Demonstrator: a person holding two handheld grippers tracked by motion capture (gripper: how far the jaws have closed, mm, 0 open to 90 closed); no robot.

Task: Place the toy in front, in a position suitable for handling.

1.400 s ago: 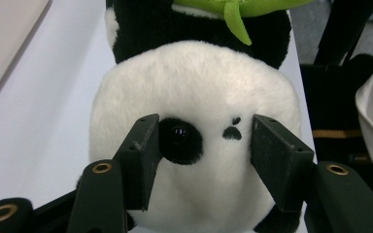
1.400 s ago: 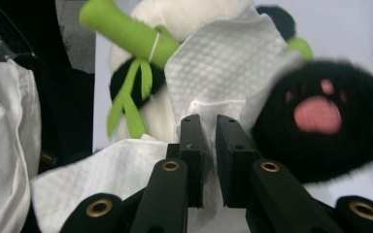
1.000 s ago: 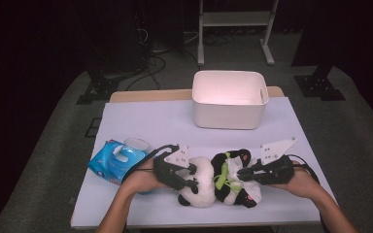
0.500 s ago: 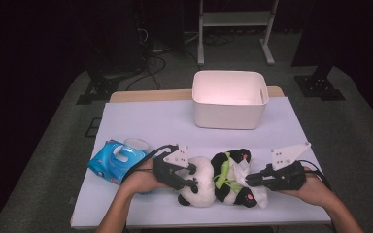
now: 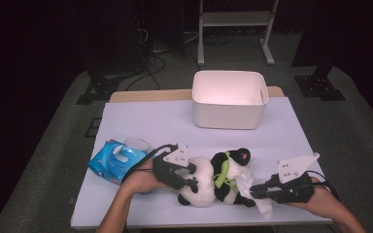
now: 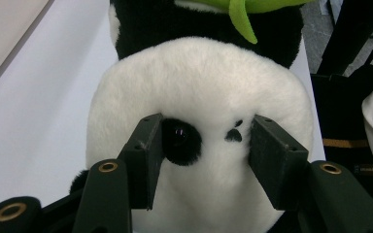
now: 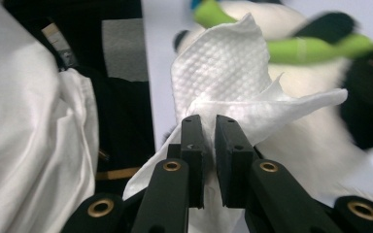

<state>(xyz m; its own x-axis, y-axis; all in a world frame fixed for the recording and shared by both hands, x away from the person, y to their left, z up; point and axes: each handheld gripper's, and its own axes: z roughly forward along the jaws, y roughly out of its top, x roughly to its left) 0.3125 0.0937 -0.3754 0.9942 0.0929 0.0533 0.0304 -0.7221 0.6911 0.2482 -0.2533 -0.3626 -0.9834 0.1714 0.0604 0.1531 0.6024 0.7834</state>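
A black-and-white panda plush (image 5: 207,187) with a green scarf lies on its side near the table's front edge. My left gripper (image 5: 191,177) is shut on its white head; in the left gripper view the pads (image 6: 144,160) press into the face (image 6: 199,73) on either side of the eye and nose. To the panda's right, my right gripper (image 5: 254,189) is shut on a white tissue (image 5: 263,207). In the right gripper view the jaws (image 7: 210,145) pinch the tissue (image 7: 218,68), which fans up in front of the panda's belly.
A white plastic bin (image 5: 229,112) stands at the back of the table, beyond the panda. A blue tissue pack (image 5: 117,160) lies left of my left hand. The table's front edge (image 5: 199,224) runs just below both hands.
My right gripper has drawn away from the panda, rightward and toward the front edge, taking the tissue with it. The left gripper and the panda have stayed put.
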